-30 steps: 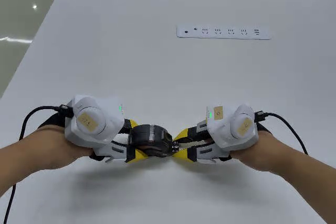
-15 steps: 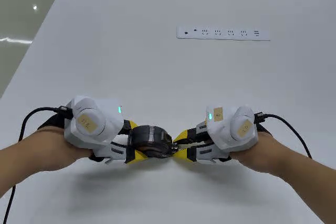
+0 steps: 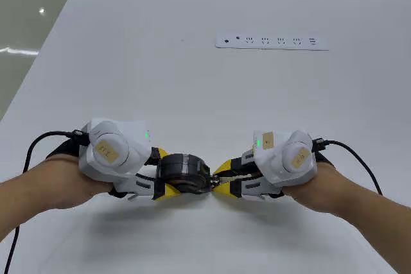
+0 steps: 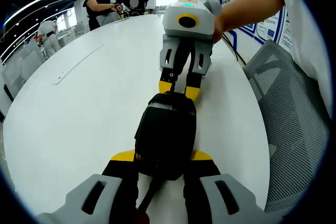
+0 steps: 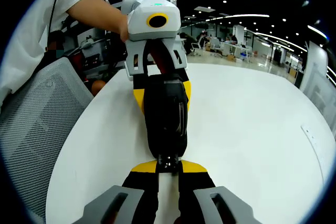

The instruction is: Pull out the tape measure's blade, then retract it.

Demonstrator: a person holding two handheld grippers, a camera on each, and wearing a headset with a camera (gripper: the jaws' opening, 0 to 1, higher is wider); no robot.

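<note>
1. Tape measure (image 3: 183,172), black and rounded, was between the two grippers, low at the near side of a white table (image 3: 192,81). I could not tell whether it touched the surface.
2. At the far left, beside the table, a glossy greenish floor (image 3: 29,24) reflected small lights. The table top was plain, matte and wide.
3. In the left gripper view the room was a large bright hall, where people (image 4: 100,6) stood at the far end of the table and a grey mesh chair (image 4: 289,129) was at the table's edge. In the right gripper view the ceiling was dark with rows of lamps.
4. A black cable (image 3: 35,142) ran from the left over the table to the left gripper (image 3: 165,172), which a hand (image 3: 61,181) held. Its yellow-tipped jaws were clenched on the body of the tape measure, one jaw on each flat side.
5. The right gripper (image 3: 218,179) faced it from the other side. Its jaws were almost together and pinched the blade tip (image 5: 168,163) at the mouth of the case. The blade was hardly drawn out.
6. Another black cable (image 3: 350,152) curved away from the right gripper to the right.
7. A white power strip (image 3: 271,42) lay flat at the far side of the table, right of the centre, well apart from both grippers.
</note>
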